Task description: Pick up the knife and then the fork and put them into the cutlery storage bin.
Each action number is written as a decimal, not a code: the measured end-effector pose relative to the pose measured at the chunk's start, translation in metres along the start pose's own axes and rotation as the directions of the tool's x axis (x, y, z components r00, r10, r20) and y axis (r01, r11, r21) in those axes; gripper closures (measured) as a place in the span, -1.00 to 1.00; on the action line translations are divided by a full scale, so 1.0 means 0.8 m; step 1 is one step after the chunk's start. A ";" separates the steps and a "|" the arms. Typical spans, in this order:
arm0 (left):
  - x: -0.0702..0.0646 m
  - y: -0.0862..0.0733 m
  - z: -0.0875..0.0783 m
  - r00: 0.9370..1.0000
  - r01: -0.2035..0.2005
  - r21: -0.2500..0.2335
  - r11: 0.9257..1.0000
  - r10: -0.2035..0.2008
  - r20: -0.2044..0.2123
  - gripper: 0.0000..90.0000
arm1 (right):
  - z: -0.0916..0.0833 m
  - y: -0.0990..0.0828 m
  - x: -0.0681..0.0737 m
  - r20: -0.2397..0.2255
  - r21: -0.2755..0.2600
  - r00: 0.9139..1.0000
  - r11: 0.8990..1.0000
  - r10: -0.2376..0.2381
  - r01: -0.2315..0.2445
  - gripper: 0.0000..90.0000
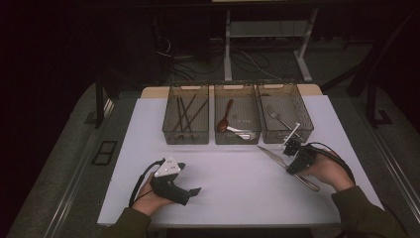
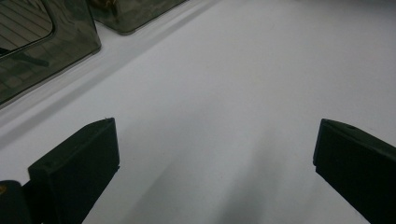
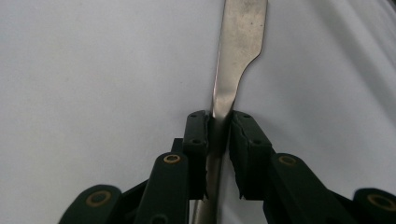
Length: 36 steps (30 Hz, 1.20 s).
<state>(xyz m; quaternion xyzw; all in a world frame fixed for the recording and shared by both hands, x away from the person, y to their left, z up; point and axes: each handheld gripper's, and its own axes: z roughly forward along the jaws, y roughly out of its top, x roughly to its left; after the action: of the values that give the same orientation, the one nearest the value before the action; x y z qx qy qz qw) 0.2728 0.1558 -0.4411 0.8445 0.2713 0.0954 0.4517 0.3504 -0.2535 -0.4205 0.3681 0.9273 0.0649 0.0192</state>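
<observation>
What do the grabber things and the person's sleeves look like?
Both are black. The left gripper has a grey three-cornered plate on top and a black cable looping behind it. The right gripper has a black cable too, and brass-coloured rivets on its jaw arms. The sleeves are dark olive green.

no readable text, labels or numbers anywhere

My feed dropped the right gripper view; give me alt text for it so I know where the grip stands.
The right gripper has its two black jaws closed on a metal table knife near where blade meets handle. The blade runs up and away over the bare white table.
</observation>
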 end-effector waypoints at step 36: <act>0.000 0.000 -0.002 1.000 -0.005 -0.005 1.000 0.005 -0.005 -1.00 | -0.050 -0.037 -0.033 -0.073 -0.302 0.997 0.953 0.011 -0.032 0.78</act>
<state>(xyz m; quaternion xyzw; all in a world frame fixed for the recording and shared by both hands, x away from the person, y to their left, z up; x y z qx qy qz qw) 0.2726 0.1569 -0.4400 0.8439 0.2700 0.0993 0.4529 0.3460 -0.2970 -0.3855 0.3684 0.9025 0.2192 0.0421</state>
